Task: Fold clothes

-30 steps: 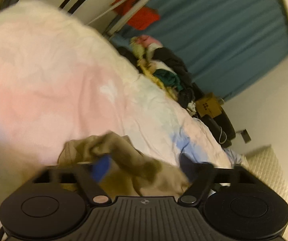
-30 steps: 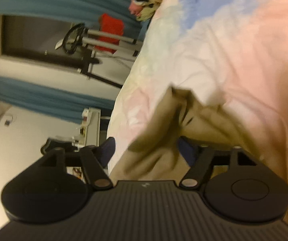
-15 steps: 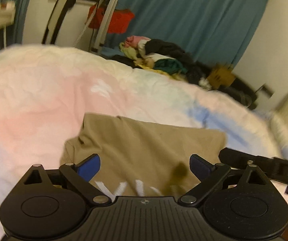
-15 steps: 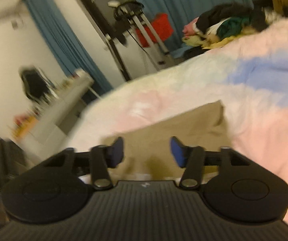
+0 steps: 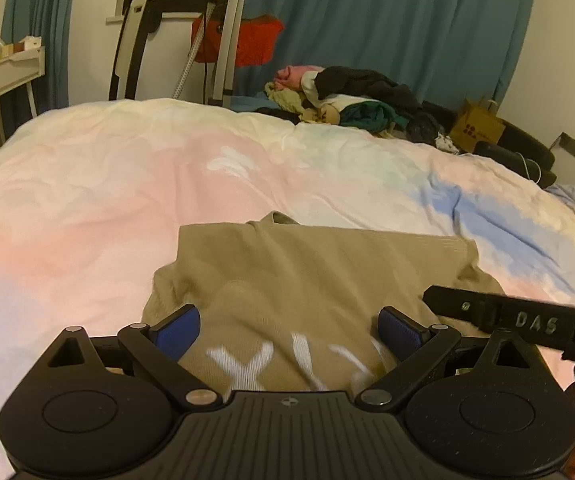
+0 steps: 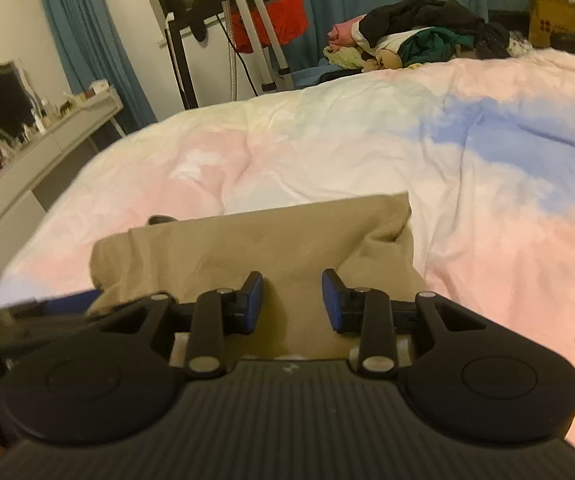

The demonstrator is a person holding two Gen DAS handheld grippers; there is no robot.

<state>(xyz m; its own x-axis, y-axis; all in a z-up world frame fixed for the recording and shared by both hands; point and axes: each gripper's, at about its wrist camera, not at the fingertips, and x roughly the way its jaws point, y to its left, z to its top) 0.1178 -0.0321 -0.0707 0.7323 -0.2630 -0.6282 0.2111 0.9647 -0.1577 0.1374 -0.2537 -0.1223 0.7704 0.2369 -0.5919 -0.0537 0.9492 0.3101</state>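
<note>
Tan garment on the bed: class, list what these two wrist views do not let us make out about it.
- White lettering on the tan garment: left wrist view, cut off by the left gripper body.
- Garment's near edge: hidden in both views by the gripper bodies.
- Left corner: right wrist view, blurred beside the right gripper.

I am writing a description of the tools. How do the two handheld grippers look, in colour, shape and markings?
Both the left gripper and the right gripper are black plastic, with a ribbed body, two round discs, silver pivot pins and blue pads on the jaws. Seen from the left wrist, the right gripper's side bears raised letters "DAS".
</note>
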